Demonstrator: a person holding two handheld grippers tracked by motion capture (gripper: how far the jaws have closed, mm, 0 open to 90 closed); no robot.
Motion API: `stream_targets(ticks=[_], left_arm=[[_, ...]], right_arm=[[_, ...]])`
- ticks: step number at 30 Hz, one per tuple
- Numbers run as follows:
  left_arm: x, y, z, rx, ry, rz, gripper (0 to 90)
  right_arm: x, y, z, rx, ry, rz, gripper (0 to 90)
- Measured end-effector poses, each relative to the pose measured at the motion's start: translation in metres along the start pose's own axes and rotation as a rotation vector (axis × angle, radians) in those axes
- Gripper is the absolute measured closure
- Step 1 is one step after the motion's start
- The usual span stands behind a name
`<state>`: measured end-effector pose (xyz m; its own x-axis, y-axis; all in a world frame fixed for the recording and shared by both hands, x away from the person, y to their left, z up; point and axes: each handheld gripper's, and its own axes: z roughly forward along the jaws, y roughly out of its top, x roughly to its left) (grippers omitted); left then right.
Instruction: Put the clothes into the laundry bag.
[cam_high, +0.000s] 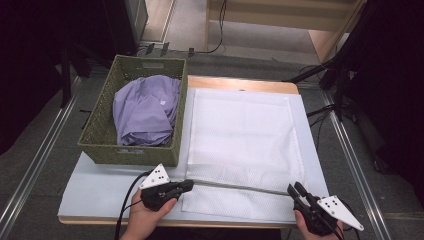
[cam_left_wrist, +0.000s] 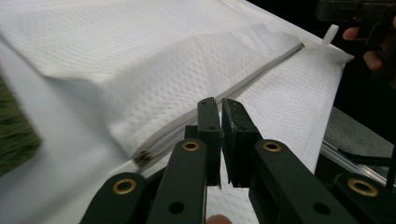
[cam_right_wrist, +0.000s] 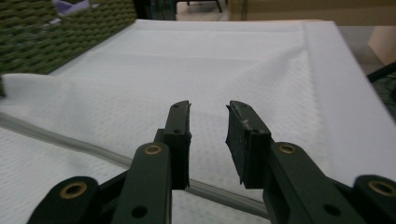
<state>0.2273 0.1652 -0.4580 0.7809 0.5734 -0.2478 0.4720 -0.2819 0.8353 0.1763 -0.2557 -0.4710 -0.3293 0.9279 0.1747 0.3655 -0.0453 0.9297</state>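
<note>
Left: basket (cam_high: 102, 142) with purple cloth (cam_high: 145, 112). Our left gripper (cam_high: 187, 185) sits at the zipper's (cam_high: 235, 187) left end, jaws pressed together with nothing between, zipper just beside them. White mesh bag (cam_high: 242, 145) lies flat mid-table. Our right gripper (cam_high: 295, 189) is at the zipper's right end, jaws spread, bag below them.

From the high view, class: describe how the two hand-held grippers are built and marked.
Each is black. The left gripper and right gripper each carry a pale grey three-cornered plate with black dots. A black cable trails from the left one. In the gripper views, brass-coloured rivets pin the jaw arms.
</note>
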Motion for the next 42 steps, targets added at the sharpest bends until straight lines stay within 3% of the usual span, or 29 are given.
stream_targets(ticks=[3,8,10,14,16,22,28,31,32,35,37,42], left_arm=[[-0.005,-0.001,0.01,0.028,-0.014,0.035,85.9],[0.003,-0.005,0.022,0.064,-0.036,-0.012,87.4],[0.002,-0.005,0.026,0.097,-0.023,-0.019,87.7],[-0.004,-0.007,0.035,0.181,0.012,0.022,87.5],[-0.006,-0.008,0.035,0.184,0.025,0.039,87.6],[-0.007,-0.009,0.036,0.178,0.032,0.041,88.1],[-0.002,-0.008,0.035,0.186,0.008,0.004,87.9],[-0.003,-0.008,0.035,0.185,0.009,0.011,87.7],[-0.002,-0.008,0.035,0.185,0.007,0.007,87.7],[-0.002,-0.008,0.034,0.187,0.008,0.009,87.7],[-0.002,-0.008,0.034,0.187,0.009,0.012,88.1],[0.001,-0.007,0.035,0.192,-0.01,-0.009,89.2]], right_arm=[[0.012,0.002,0.005,0.014,0.048,-0.009,67.6],[0.028,0.005,0.017,0.032,0.092,-0.059,59.4],[0.029,0.005,0.023,0.077,0.124,-0.032,57.6],[0.036,0.008,0.035,0.187,0.169,-0.012,55.6],[0.041,0.011,0.041,0.22,0.171,-0.036,52.3],[0.052,0.02,0.069,0.293,0.213,-0.105,52.3],[0.064,0.016,0.09,0.364,0.285,-0.192,50.7],[0.069,0.006,0.096,0.422,0.259,-0.25,57.0],[0.069,0.003,0.094,0.4,0.254,-0.261,63.2],[0.065,0.006,0.092,0.414,0.247,-0.215,81.5],[0.063,0.009,0.09,0.404,0.228,-0.21,90.0],[0.056,0.024,0.087,0.311,0.219,-0.154,90.0]])
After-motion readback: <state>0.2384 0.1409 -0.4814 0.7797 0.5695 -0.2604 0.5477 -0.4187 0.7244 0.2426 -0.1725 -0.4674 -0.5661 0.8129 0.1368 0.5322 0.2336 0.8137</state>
